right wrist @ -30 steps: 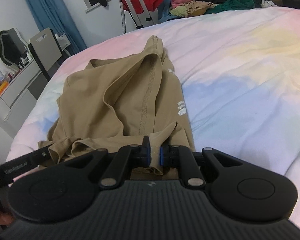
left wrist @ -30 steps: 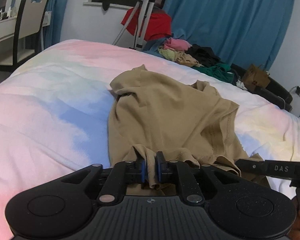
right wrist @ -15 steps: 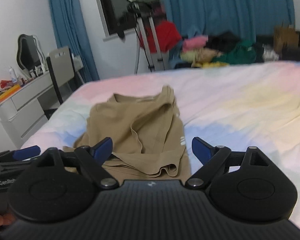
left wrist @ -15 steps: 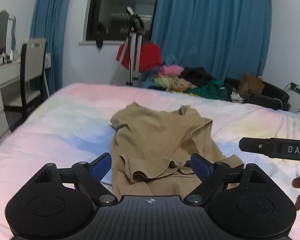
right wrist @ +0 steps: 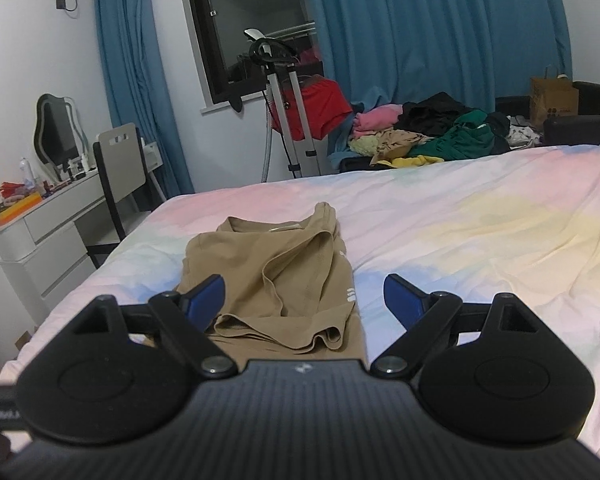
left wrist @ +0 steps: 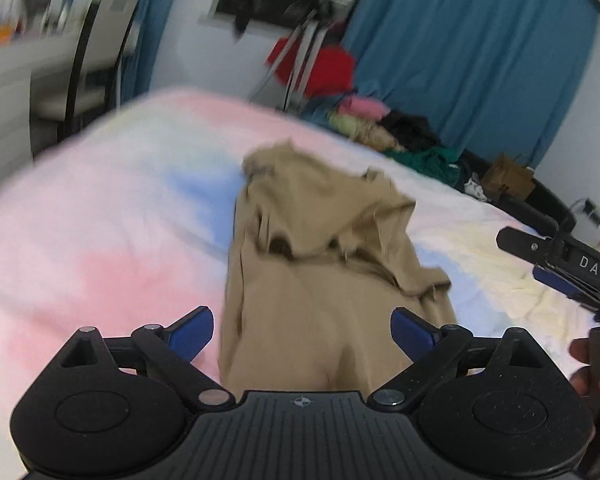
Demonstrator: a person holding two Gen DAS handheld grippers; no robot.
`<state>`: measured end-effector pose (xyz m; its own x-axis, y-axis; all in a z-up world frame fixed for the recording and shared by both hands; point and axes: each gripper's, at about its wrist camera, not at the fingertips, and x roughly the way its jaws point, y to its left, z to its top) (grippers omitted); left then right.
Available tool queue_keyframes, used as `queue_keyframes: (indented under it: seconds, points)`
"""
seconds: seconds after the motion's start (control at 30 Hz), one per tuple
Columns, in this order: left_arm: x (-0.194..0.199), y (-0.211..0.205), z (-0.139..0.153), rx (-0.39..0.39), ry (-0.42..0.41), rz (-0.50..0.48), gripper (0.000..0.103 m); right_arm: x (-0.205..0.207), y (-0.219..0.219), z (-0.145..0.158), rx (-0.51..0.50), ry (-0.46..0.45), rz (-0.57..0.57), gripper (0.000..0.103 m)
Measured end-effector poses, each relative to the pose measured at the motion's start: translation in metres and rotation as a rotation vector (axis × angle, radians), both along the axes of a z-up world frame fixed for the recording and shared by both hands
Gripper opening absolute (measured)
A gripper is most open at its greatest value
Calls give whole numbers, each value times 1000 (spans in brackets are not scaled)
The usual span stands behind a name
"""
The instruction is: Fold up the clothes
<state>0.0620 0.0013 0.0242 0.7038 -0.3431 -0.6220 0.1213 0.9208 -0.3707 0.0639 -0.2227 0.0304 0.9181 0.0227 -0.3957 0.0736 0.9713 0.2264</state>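
left gripper (left wrist: 302, 330): jaws have just been opening and now stand wide apart with nothing between the blue pads; it hangs over the near end of the garment, which reads as a release after laying a fold
right gripper (right wrist: 304, 300): jaws likewise have just been opening and stand spread, empty; its left pad shows in front of the cloth's near edge, contact not clear
tan shirt (right wrist: 276, 276): lies on the bed, doubled lengthwise into a narrow strip, one hemmed layer turned back over the lower one; top layer rumpled, so the fold probably wants smoothing
bed sheet (right wrist: 480, 232): pastel tie-dye, bare around the shirt, serving as the folding surface
clothes pile (right wrist: 428, 132): heaped beyond the far edge of the bed, well apart from the shirt; likely the stock waiting to be folded
tripod (right wrist: 288, 120): stands by the window, a red garment draped behind it
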Motion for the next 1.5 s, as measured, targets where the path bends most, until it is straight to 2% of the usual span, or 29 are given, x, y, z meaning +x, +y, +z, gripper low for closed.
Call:
queue_keyframes:
  seconds: [0.17,0.33,0.4,0.57,0.67,0.77,1.03,1.1,1.17,1.2,1.23,1.37,1.5]
  points:
    - [12,17,-33,-237,196,20,97,3,4,-3,-5,11,5,88]
    - [25,26,-64,-356,321,50,96,6,6,-7,0,35,6,88]
    - [26,31,-70,-403,345,73,96,7,5,-10,11,47,4,88]
    - [26,31,-73,-453,364,79,96,11,3,-15,19,74,-11,88]
    - [29,22,-71,-433,379,23,96,13,2,-17,28,87,-16,88]
    - [31,18,-74,-445,367,21,96,14,2,-18,38,93,-18,88]
    - [33,33,-72,-606,198,63,86,14,1,-21,60,109,-25,88]
    - [35,30,-72,-588,196,65,86,14,-1,-21,67,106,-26,88]
    - [37,26,-76,-555,217,75,81,14,-3,-20,74,105,-28,88]
    - [38,24,-80,-531,240,86,73,14,-3,-21,78,106,-29,88]
    - [39,25,-85,-534,254,97,66,14,-3,-21,82,109,-30,88]
    - [41,33,-94,-594,261,147,53,8,-2,-20,107,119,-29,88]
    - [39,32,-92,-585,234,159,34,-4,5,-20,188,134,19,88]
